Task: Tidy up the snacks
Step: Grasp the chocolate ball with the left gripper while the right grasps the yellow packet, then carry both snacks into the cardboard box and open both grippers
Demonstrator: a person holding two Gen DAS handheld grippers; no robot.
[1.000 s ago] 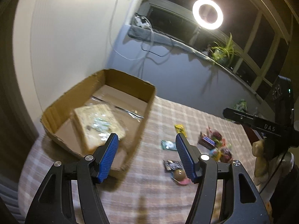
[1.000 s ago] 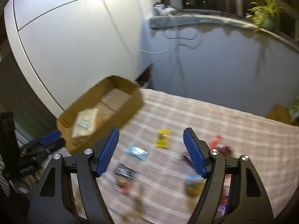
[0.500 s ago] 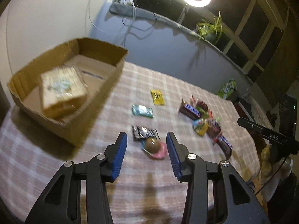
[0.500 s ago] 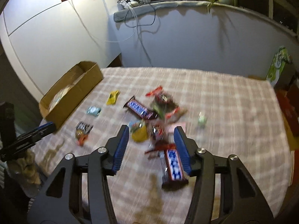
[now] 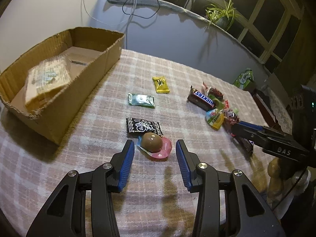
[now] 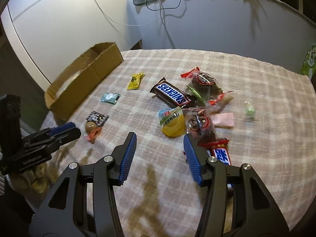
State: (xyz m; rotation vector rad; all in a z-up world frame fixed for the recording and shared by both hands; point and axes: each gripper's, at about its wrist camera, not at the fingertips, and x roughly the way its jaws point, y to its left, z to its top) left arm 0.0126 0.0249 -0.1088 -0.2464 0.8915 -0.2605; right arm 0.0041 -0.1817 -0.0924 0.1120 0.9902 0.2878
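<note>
**Both my grippers low over the snacks, nothing held**

My left gripper [image 5: 153, 148] hangs just over the checked table [image 5: 98, 169], its blue fingers [image 5: 126, 164] parted with nothing pressed between them. Right ahead of the tips lies a brown egg-shaped sweet on a pink wrapper [image 5: 155, 145], touching a black-and-white patterned packet [image 5: 143, 127] beyond it. Further on lie a green packet [image 5: 141, 100] and then a yellow packet [image 5: 161, 85], each apart from the others.

My right gripper [image 6: 160, 150] is also parted and grips nothing. Just past its tips sits a yellow jelly cup [image 6: 172, 123]; a Snickers bar [image 6: 222, 155] lies partly behind my right finger, under a red-ended bag of dark snacks [image 6: 201, 127]. Beyond them a second Snickers bar [image 6: 172, 94] rests beside another dark snack bag [image 6: 204, 84]. A small green sweet [image 6: 249, 110] lies off to the right, blurred.

Farthest left stands the cardboard box [image 5: 94, 79], holding one pale wrapped pack [image 5: 47, 77].
</note>
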